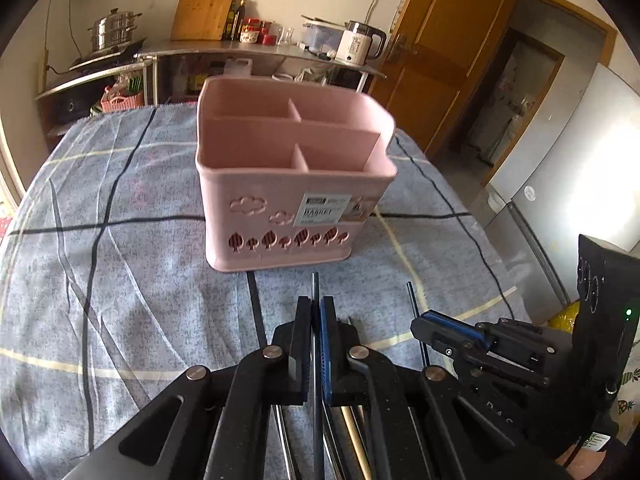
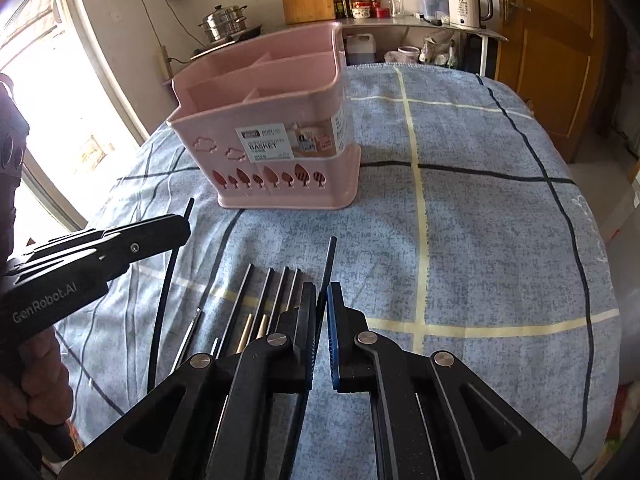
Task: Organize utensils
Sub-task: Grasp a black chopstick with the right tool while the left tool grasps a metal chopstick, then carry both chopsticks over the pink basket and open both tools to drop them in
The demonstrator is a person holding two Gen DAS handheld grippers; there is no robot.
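A pink plastic utensil basket point(image 1: 292, 184) with four open compartments stands upright on the worktop, which is covered by a blue-grey checked cloth point(image 1: 120, 280); cloud and tree cut-outs and a paper label face the cameras. In the left wrist view the left claw point(image 1: 316, 320) is closed on a thin black chopstick point(image 1: 315, 288), whose tip sticks out past the pads toward the basket but stops short of its base. To the right in that view the right claw point(image 1: 424, 320) is seen from the side, and a second black chopstick point(image 1: 412, 300) pokes out of it. The right wrist view shows the right claw point(image 2: 322, 300) pinched on this black chopstick point(image 2: 329, 260), which leans slightly right as it rises from the pads. Just left of that claw, more chopsticks point(image 2: 260, 292) lie side by side on the cloth, dark ones and what look like two pale wooden ones, though glare makes the count unsure. At the left edge a hand point(image 2: 40, 380) holds the left claw point(image 2: 180, 228), its chopstick point(image 2: 176, 264) running through it. Behind the worktop a steel counter point(image 1: 208, 50) carries a white kettle point(image 1: 358, 42).
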